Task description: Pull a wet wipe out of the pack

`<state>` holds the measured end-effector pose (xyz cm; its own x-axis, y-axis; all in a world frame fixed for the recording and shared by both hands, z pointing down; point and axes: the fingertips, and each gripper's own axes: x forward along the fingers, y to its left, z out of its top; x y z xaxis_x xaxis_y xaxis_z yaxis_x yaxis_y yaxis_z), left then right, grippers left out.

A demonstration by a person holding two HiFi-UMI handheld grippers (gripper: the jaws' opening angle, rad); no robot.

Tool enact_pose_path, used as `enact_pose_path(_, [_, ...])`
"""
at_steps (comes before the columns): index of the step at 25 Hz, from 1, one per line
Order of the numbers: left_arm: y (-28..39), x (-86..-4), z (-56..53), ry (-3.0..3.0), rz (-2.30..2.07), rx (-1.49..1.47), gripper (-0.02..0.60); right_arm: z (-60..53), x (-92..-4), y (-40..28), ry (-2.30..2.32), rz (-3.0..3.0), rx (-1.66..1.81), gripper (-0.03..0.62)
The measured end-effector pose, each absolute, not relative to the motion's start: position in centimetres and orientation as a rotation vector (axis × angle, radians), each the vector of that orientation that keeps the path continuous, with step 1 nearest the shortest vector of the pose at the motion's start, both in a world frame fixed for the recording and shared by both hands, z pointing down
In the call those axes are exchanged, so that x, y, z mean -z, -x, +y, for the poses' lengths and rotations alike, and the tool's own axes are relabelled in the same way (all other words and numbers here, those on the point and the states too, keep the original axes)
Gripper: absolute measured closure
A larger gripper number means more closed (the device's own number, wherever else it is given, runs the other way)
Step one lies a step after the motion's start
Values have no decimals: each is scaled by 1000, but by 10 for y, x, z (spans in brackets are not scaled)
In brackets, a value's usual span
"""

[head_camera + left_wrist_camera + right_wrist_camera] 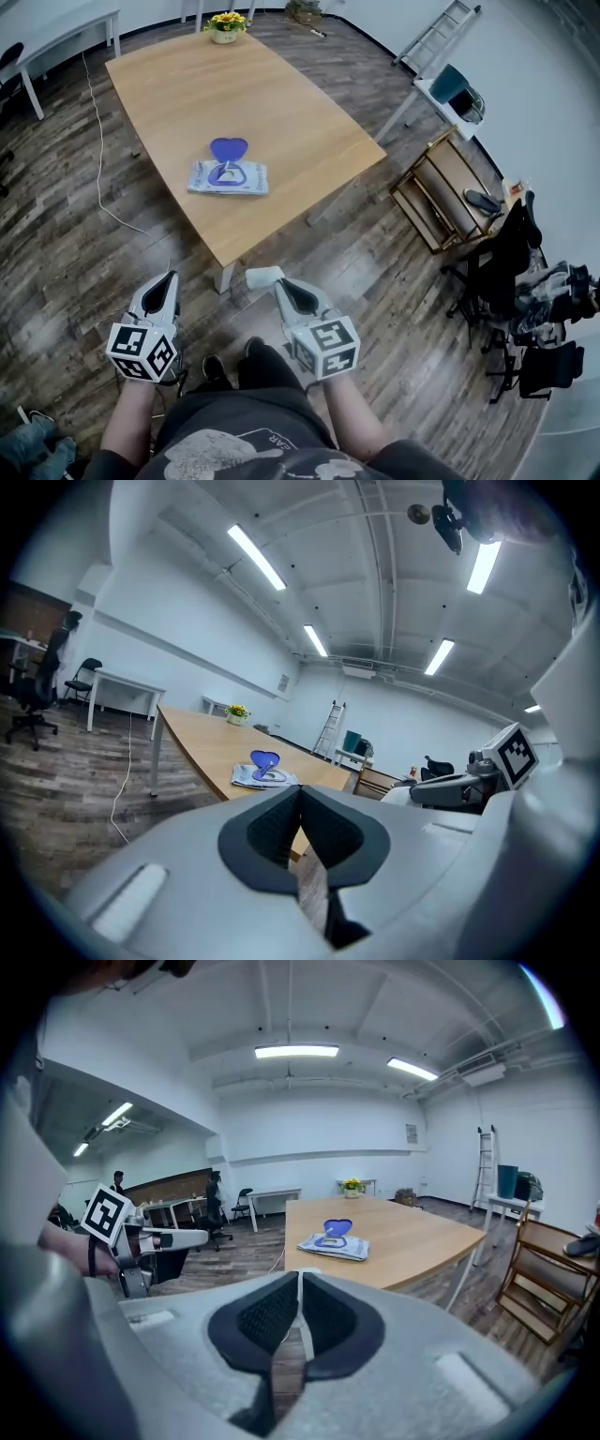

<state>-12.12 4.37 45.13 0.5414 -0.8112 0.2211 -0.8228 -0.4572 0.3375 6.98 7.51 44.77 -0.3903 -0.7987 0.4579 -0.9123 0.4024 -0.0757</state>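
flowers (226,21) are sitting at 12 o'clock behind the open pack (228,177). right gripper (280,284) is pinching a white wipe (263,276); left gripper (171,277) is clenching on nothing.

Dark plank floor (56,262) around a wooden table (281,103); seemingly a flower pot (225,26) at its far end, ladder (436,35) beyond

Head view looks down; all share the pack (228,176).
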Motion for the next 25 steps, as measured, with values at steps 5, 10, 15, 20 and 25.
enact_pose_path(5, [109, -449, 57, -2385, -1335, -53, 563, 85, -450, -86, -1487, -2319, -474, 588])
enact_pose_path(10, [98, -441, 73, -2368, -1383, -48, 563, 94, -448, -96, -1456, -2357, -460, 588])
enact_pose_path(15, [76, -439, 103, -2357, -1395, -50, 563, 116, -445, -113, -1434, -2392, -436, 588])
enact_pose_path(20, [56, -436, 133, -2362, -1404, -57, 563, 140, -440, -128, -1424, -2415, -424, 588])
enact_pose_path(25, [49, -431, 159, -2345, -1449, -34, 563, 162, -427, -139, -1453, -2461, -357, 589])
